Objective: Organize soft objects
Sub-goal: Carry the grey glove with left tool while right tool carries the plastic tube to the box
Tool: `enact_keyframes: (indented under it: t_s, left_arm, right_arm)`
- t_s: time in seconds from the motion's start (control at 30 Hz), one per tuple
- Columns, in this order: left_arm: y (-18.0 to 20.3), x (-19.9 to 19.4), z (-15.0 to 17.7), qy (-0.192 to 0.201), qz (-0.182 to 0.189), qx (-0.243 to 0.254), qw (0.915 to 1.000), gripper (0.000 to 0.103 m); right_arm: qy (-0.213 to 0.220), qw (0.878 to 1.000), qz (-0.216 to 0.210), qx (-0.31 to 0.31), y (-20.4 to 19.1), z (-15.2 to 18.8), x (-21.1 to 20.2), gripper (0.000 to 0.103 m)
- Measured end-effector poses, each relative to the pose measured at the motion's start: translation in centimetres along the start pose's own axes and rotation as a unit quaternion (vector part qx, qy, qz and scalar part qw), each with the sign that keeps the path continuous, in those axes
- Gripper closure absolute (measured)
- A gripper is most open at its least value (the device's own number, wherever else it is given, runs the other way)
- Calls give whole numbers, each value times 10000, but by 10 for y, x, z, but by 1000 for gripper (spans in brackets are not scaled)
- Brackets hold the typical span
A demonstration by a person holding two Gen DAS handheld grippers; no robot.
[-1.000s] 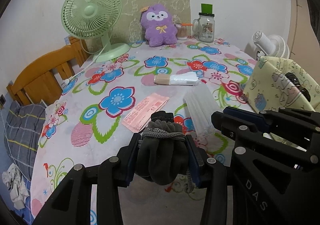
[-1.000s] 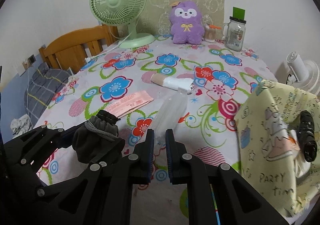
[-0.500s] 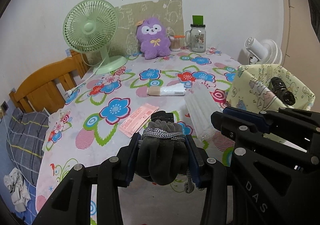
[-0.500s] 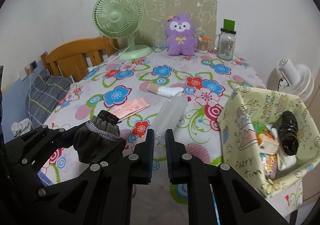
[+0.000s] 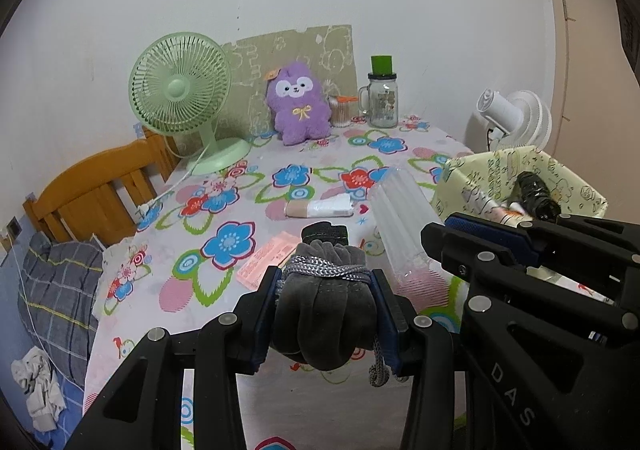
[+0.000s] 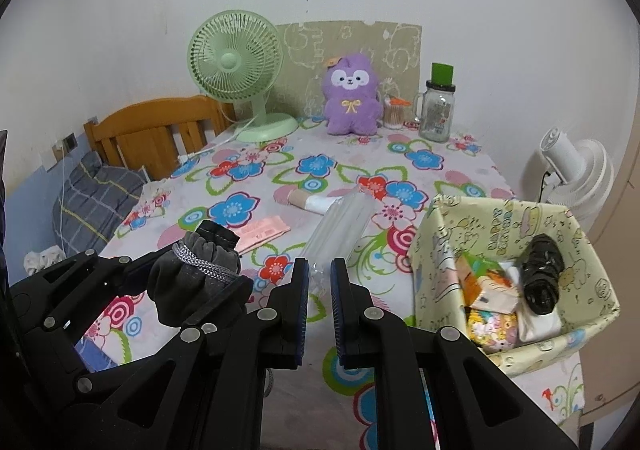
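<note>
Left tool [image 5: 326, 306]: pitched downward over the near edge of the surface [image 5: 248, 206], clamped on a dark grey drawstring pouch [image 5: 324, 310]; both pads press its sides.
Pouch: bunched neck wrapped in silver-grey cord, a loose cord end dangling below; held clear of the surface.
Right tool [image 6: 319, 310]: beside the left tool, angled down alike, drawn to its narrowest with nothing between the pads.
Fabric basket [image 6: 448, 234]: at the surface's right near corner, just right of the right tool, holding packets and a black bundle [image 6: 542, 274].
Clear plastic sleeve [image 6: 340, 226]: lying flat ahead of the right tool.
Purple plush [image 5: 298, 104]: upright at the far wall.
</note>
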State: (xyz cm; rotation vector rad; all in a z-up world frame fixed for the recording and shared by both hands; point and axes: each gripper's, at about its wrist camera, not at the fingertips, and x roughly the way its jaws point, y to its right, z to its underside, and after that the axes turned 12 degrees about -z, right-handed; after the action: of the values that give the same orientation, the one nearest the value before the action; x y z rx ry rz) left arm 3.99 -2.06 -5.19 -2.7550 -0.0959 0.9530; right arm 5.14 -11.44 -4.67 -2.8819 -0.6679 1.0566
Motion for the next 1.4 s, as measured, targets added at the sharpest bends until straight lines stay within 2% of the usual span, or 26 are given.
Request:
enact_keyframes:
  t_s: [0.63,1.4]
  left_arm:
    - [18,-20,-29,273,78,81,9996,58]
    - [79,-17,-66,397,363,306,9981,58]
  right_arm:
    - [229,9997,97,-24,23,-21,-31,89]
    - [318,9986,370,184,88,-32,-51,89]
